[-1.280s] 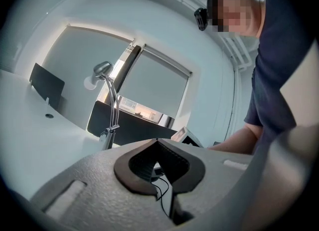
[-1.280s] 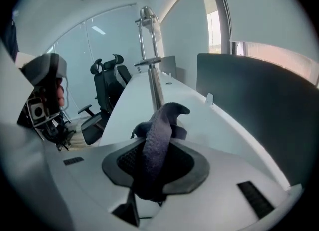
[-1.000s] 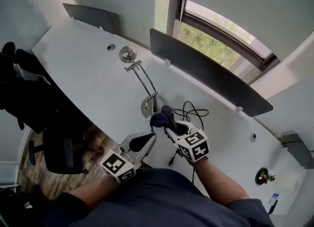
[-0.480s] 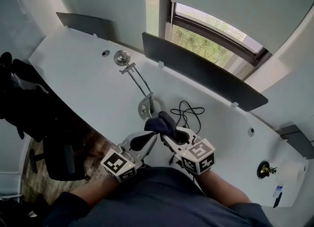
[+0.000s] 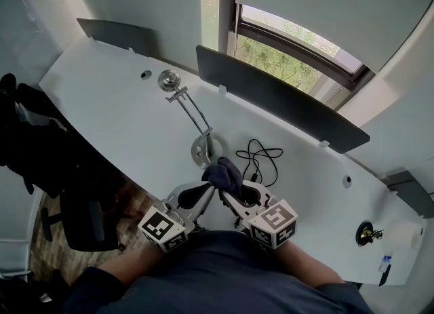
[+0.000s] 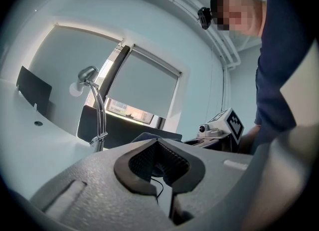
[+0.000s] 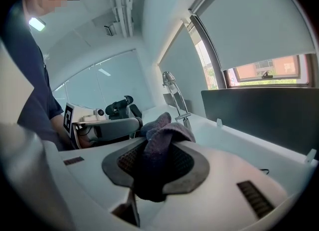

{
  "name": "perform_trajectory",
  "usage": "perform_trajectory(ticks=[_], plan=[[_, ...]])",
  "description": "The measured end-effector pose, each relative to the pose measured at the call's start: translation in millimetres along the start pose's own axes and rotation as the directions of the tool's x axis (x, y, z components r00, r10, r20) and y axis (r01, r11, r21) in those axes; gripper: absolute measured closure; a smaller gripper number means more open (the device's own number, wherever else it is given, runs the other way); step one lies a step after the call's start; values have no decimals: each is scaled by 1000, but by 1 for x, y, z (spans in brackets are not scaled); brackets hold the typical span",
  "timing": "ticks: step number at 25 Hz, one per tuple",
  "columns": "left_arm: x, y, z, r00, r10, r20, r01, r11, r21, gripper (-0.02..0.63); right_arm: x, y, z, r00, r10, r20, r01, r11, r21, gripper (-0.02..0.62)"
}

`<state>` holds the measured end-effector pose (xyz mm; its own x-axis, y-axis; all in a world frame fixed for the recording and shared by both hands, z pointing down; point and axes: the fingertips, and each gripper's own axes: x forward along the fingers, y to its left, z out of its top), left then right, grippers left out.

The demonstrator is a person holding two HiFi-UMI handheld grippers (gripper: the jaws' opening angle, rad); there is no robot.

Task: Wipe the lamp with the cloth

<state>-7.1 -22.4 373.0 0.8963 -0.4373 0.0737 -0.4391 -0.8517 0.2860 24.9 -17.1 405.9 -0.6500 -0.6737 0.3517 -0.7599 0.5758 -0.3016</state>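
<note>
Under the jaws we see a white desk (image 5: 102, 102). Just beyond them a black cable (image 5: 258, 159) lies looped on it. Further ahead stands a long dark partition (image 5: 285, 112), with a window (image 5: 291, 41) behind it. A black office chair (image 5: 30, 136) sits well left of the jaws. Far to their right is a small brass thing (image 5: 366, 233), perhaps a bell.

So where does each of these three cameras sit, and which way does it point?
Head view: on the person's head, looking steeply down at the desk, the lamp, the person's arms, the left gripper and the right gripper.
Left gripper view: rides that gripper, looks along its empty jaws toward the lamp; the person's torso shows at right.
Right gripper view: rides that gripper, looks along jaws shut on the cloth; left gripper alongside.
All three share the lamp.
</note>
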Motion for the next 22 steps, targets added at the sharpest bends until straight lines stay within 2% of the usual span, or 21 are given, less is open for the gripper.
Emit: perform_trajectory(ticks=[22], plan=[[-4,-6,-3,1000,21,3,-21,1000,8,600,-2,9,2,1000,26,6,-26,999,-42,482]])
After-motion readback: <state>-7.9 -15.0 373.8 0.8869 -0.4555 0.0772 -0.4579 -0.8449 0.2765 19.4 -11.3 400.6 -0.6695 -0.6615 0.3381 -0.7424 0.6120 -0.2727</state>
